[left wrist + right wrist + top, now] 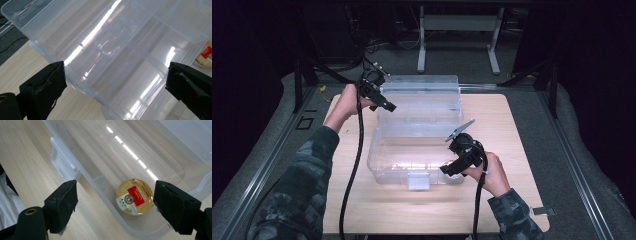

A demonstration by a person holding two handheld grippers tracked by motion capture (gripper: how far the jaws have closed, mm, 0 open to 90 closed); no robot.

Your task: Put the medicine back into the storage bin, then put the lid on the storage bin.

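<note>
A clear plastic storage box (384,167) stands on the wooden table, its hinged lid (422,97) raised at the back. A round golden tin with a red label (134,196) lies inside the box by a near corner. It also peeks in at the right edge of the left gripper view (205,53). My left gripper (388,106) hovers open at the lid's left side, and the ribbed lid (112,50) spans the space ahead of its jaws. My right gripper (447,170) is open at the box's front right corner, its jaws wide over the rim (100,181) and the tin.
The box has a latch tab (418,181) at the middle of its front wall. Bare wood of the table (422,210) lies in front of the box and to both sides. Black cables trail from both grippers toward the table's front edge.
</note>
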